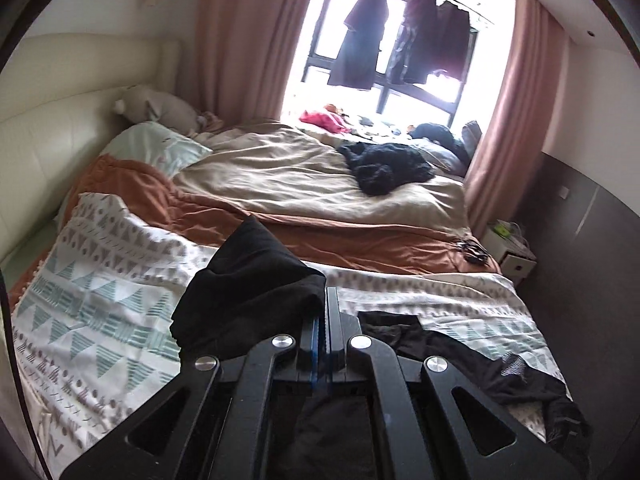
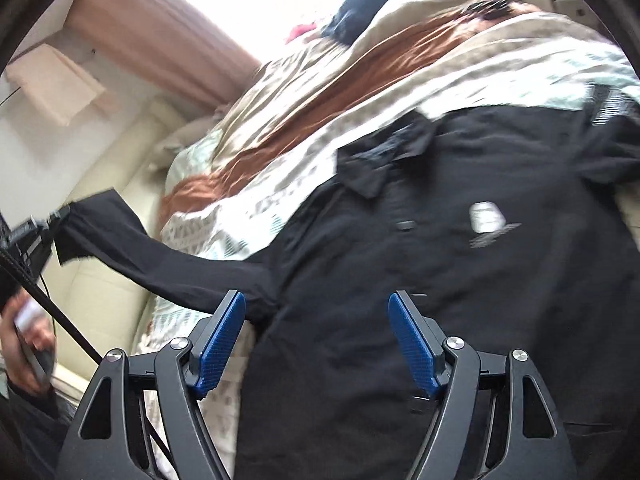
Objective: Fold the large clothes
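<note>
A black collared shirt (image 2: pixel 420 264) with a white chest logo lies spread on the patterned white blanket (image 2: pixel 248 220). My left gripper (image 1: pixel 325 320) is shut on the end of the shirt's sleeve (image 1: pixel 248 280) and holds it lifted above the bed. In the right wrist view the left gripper (image 2: pixel 52 220) shows at the far left with the sleeve (image 2: pixel 160 264) stretched out from the shirt. My right gripper (image 2: pixel 316 340) is open and empty just above the shirt's body. The rest of the shirt (image 1: pixel 480 360) lies to the right in the left wrist view.
The bed carries an orange blanket (image 1: pixel 280 220), a beige duvet (image 1: pixel 280 168) and a dark crumpled garment (image 1: pixel 384 168). A cream headboard (image 1: pixel 60 128) runs along the left. A small white nightstand (image 1: pixel 512 252) stands right of the bed. Clothes hang at the window (image 1: pixel 400 40).
</note>
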### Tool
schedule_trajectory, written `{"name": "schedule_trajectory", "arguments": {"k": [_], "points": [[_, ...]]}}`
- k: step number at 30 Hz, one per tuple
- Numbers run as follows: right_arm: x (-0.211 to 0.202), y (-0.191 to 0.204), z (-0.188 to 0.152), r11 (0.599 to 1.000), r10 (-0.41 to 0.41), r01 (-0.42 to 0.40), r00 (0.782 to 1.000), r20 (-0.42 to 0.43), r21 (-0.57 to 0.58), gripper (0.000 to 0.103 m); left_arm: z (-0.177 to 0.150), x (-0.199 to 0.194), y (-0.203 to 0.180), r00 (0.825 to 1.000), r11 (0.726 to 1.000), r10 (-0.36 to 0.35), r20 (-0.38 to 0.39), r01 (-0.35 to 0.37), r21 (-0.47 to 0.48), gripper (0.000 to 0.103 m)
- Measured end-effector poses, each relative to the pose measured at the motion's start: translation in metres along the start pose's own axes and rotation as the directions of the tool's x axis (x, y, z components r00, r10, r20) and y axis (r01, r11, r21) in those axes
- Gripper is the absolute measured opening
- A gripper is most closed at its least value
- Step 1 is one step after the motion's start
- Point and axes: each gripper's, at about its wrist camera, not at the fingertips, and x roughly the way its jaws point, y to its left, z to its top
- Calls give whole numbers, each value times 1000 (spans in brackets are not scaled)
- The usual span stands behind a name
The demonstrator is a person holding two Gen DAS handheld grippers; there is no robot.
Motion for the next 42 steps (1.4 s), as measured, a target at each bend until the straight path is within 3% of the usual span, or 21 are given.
{"name": "schedule_trajectory", "arguments": {"k": [4,15,21,23,25,27,28,30,31,32,37,40,42], "points": [[-22,-43,-6,994,-85,85,996,-1,70,73,-1,15,-39,999,998,-34,-33,36,51,4],[-42,-93,12,965,-34,26,999,26,261,73,-38,83,-131,982,983,-116,-152,135,122,4],[-70,-126,14,930,-67,40,996,60,364,73,-69,128,-184,953,967,-188,-237,222,123,4],[-75,-134,12,913,-52,22,997,62,407,73,-81,143,-201,932,953,-232,-277,275,127,4],[-75,-139,9,902,-33,3,997,63,431,73,-101,162,-220,898,938,-252,-360,319,138,4],[-77,-147,9,894,-36,4,997,63,448,73,-120,171,-232,887,933,-226,-402,316,173,5],[-80,-151,8,890,-45,10,997,67,456,73,-127,174,-234,890,935,-202,-408,300,191,11],[-82,-156,8,882,-60,18,995,75,471,73,-140,177,-231,877,934,-198,-439,304,188,40],[-82,-158,8,879,-62,20,995,74,476,73,-143,178,-227,871,936,-201,-449,306,174,83],[-82,-158,7,880,-61,19,996,72,475,73,-146,175,-221,871,941,-200,-448,299,160,103],[-71,-152,10,888,-45,17,998,49,460,73,-146,150,-187,880,954,-206,-428,277,111,103],[-62,-144,11,901,-56,36,998,34,433,73,-153,128,-162,918,972,-154,-364,207,110,103],[-55,-135,12,912,-68,51,997,27,407,73,-159,113,-141,934,980,-112,-339,161,121,103]]}}
